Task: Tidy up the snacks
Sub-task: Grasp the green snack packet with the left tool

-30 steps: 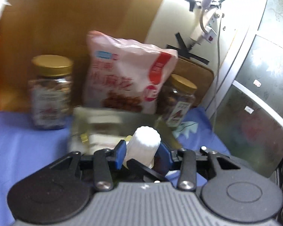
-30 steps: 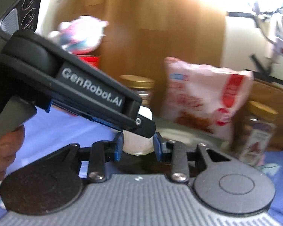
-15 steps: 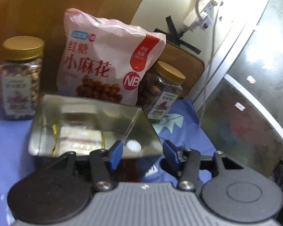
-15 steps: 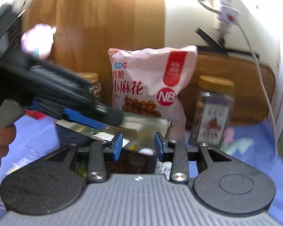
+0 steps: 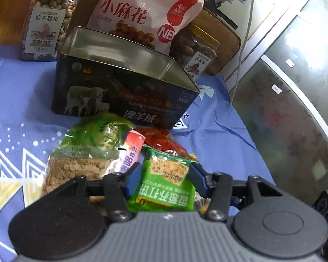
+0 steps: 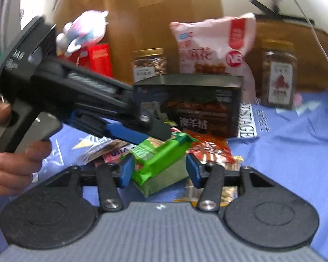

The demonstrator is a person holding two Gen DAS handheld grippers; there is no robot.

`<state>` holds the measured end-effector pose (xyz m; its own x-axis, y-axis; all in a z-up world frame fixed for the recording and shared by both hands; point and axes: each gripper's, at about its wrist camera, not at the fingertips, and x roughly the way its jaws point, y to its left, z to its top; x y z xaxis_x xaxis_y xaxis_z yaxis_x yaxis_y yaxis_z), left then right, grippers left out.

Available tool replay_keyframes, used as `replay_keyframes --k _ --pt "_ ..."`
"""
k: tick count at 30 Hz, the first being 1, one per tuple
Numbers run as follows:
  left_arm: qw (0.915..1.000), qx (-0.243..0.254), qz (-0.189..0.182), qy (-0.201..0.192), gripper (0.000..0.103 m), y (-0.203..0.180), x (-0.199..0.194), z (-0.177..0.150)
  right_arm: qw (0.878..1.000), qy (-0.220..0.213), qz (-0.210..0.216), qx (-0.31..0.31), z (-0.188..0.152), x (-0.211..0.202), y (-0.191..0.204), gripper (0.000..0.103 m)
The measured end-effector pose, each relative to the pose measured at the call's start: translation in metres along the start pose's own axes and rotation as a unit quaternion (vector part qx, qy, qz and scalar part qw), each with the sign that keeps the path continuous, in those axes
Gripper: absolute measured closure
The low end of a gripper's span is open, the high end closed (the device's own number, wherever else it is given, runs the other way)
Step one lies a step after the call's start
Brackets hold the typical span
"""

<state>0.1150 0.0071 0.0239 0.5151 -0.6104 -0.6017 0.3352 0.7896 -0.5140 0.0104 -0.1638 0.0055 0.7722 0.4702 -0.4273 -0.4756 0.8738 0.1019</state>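
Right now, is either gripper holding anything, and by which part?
Nothing is held. The left gripper straddles the green cracker packet, jaws open; the right gripper is open too.

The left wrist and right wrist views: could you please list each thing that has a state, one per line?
Tin box: open, no lid on it, upright.
Left jar: gold lid on, upright.
Right jar: lid on, upright.
Pink snack bag: sealed, standing behind the tin.
Green cracker packet: sealed, between the fingers of the left gripper.
Left gripper: open around the packet.
Right gripper: open, holding nothing.
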Motion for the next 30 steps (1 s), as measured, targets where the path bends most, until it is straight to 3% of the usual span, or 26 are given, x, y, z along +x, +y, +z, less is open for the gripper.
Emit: replay_keyframes --k 10,14,21,26,30 --pt "0.9997 -0.018 -0.015 0.002 0.054 -0.004 -0.012 -0.025 1.000 0.010 -0.004 0.007 -0.010 -0.013 -0.009 0.046" --pt "0.9978 -0.039 -0.052 0.012 0.052 -0.004 -0.021 -0.036 0.999 0.006 -0.033 0.000 -0.017 -0.032 -0.011 0.045" --pt "0.9977 -0.041 -0.053 -0.009 0.052 -0.002 -0.038 -0.042 0.999 0.002 -0.041 -0.026 -0.027 -0.044 0.000 0.033" --pt "0.9987 -0.015 -0.048 -0.008 0.048 -0.008 -0.043 -0.050 0.999 0.018 -0.034 -0.035 -0.031 -0.042 0.011 0.033" --pt "0.9992 0.014 -0.037 0.010 0.048 -0.014 -0.039 -0.060 0.998 0.031 -0.028 -0.039 -0.035 -0.039 0.015 0.024"
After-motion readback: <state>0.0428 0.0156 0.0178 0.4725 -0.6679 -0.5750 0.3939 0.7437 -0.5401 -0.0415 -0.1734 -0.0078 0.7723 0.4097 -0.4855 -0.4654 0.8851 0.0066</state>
